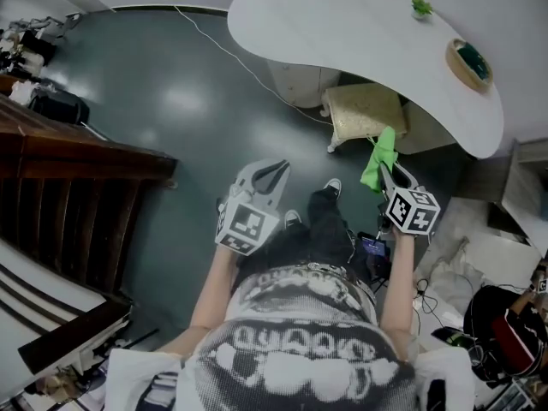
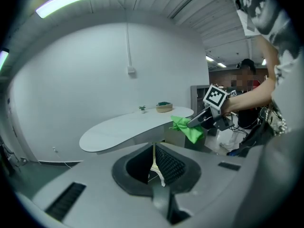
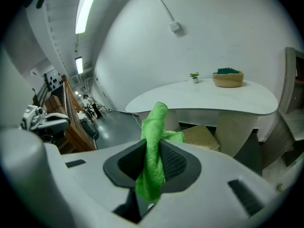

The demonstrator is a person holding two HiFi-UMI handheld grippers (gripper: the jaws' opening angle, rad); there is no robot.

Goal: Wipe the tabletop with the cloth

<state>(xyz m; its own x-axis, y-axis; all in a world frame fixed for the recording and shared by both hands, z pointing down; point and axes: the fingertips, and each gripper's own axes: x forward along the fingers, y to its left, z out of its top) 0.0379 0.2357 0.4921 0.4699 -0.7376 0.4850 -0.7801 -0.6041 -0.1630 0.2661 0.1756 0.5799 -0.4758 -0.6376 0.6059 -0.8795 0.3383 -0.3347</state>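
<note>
The wiping has not begun. The person stands on the floor (image 1: 171, 101), well short of the white surface (image 1: 342, 24), which lies ahead at about 1 o'clock in the head view. No part of either gripper touches it.

The right gripper (image 1: 387, 174) has its jaws pressed shut on the green cloth (image 1: 379, 157). A fold sticks up between the jaws and the rest hangs down through them (the right gripper view shows this plainly). So the cloth is in the air, carried at about 2 o'clock from the person's body, above a padded stool (image 1: 364, 114) that sits half under the surface.

The left gripper (image 1: 272, 174) is at about 11 o'clock, its jaws drawn together with nothing between them.

On the surface, a basket (image 1: 469, 62) sits near the end at 2 o'clock and a small plant (image 1: 420, 7) further back at 1 o'clock — both would need working around.

As I judge it, the pick-up is done; what is left is the approach, laying the cloth flat and all the wiping itself.
</note>
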